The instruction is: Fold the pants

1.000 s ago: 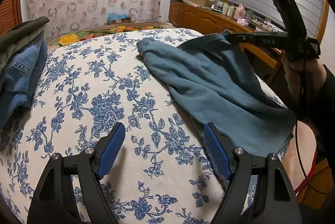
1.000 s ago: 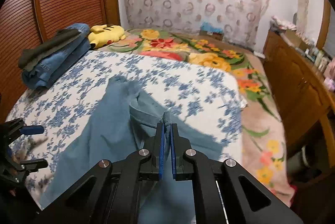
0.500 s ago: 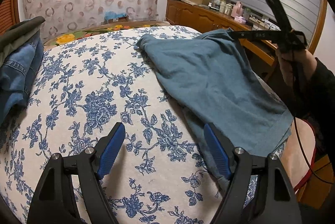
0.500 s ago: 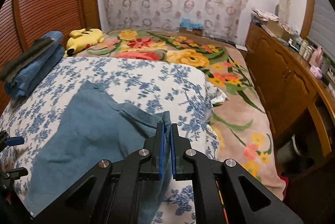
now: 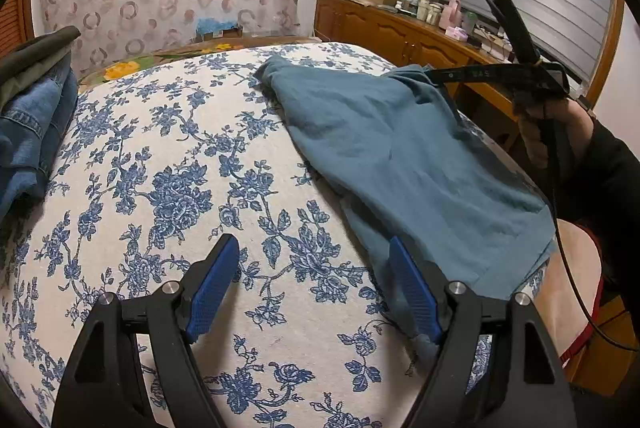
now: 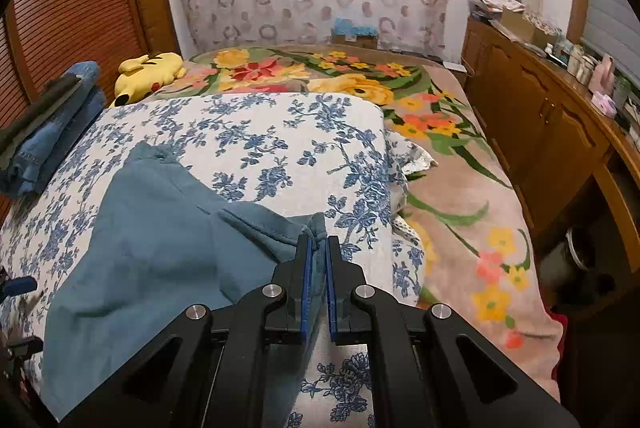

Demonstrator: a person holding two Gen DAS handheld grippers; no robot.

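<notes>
My right gripper (image 6: 317, 268) pinches a hem of the soft, limp teal pants (image 5: 400, 156); my left gripper (image 5: 316, 292), spread wide, should take the near edge.

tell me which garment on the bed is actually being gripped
The teal pants, spread on the floral cover: the right gripper is shut on their edge. The denim jeans lie stacked at the far side, untouched.

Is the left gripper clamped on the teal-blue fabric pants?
No, the left gripper is open over the floral bedspread, beside the teal-blue fabric pants.
</notes>
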